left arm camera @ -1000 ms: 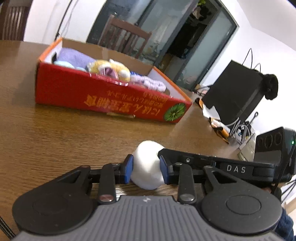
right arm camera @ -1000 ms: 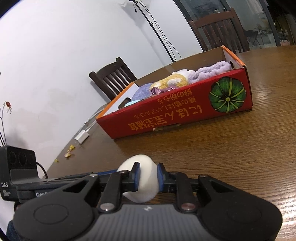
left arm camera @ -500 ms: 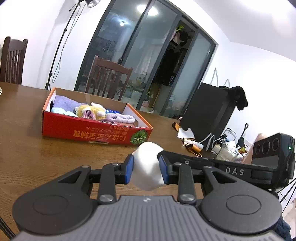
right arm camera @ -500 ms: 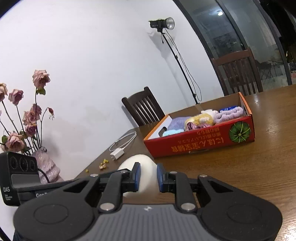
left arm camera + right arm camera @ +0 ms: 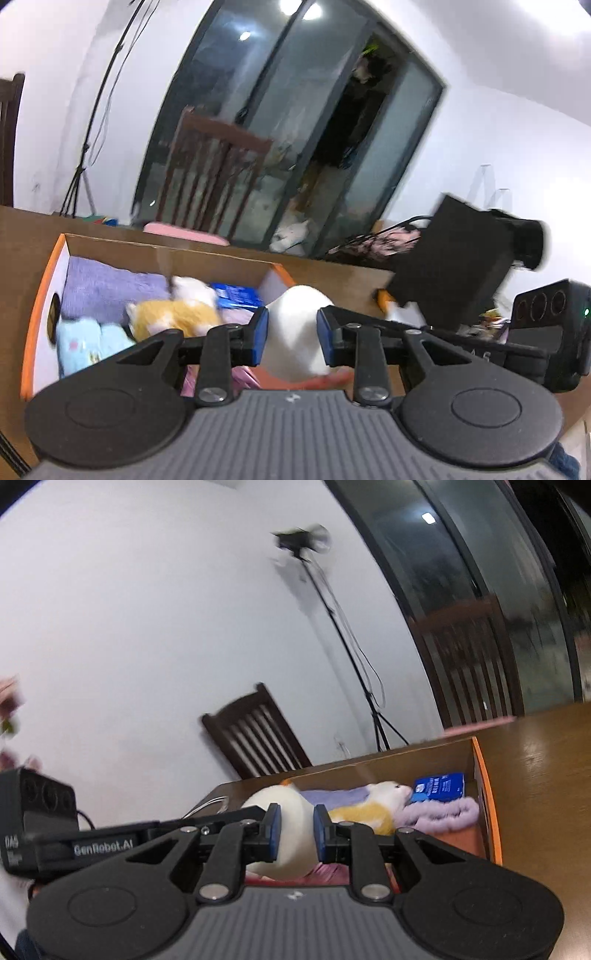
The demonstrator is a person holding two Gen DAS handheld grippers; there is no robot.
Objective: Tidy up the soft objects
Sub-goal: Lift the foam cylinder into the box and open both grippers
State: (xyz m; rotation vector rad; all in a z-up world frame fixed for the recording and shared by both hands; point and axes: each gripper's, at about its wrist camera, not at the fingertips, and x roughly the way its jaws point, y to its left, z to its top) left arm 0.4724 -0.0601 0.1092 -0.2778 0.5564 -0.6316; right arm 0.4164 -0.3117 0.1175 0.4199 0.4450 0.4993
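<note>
Both grippers are shut on the same white soft ball point(image 5: 297, 328), also seen in the right wrist view point(image 5: 291, 830). My left gripper point(image 5: 291, 330) pinches it from one side and my right gripper point(image 5: 295, 829) from the other, and they hold it over the near edge of the red cardboard box point(image 5: 40, 295), whose wall also shows in the right wrist view point(image 5: 487, 794). Inside the box lie a purple towel point(image 5: 107, 286), a yellow and white plush toy point(image 5: 177, 314), a light blue cloth point(image 5: 85, 339), a blue packet point(image 5: 437, 786) and a fluffy lilac band point(image 5: 443, 812).
The box stands on a brown wooden table point(image 5: 543, 768). Wooden chairs point(image 5: 210, 177) stand behind it, another by the white wall point(image 5: 258, 734). A light stand point(image 5: 347, 638) rises at the wall. A black bag point(image 5: 454, 258) sits at the table's right end.
Both grippers have carried the white ball up off the table and forward to the box; the box now fills the lower view. The views are motion-blurred.
</note>
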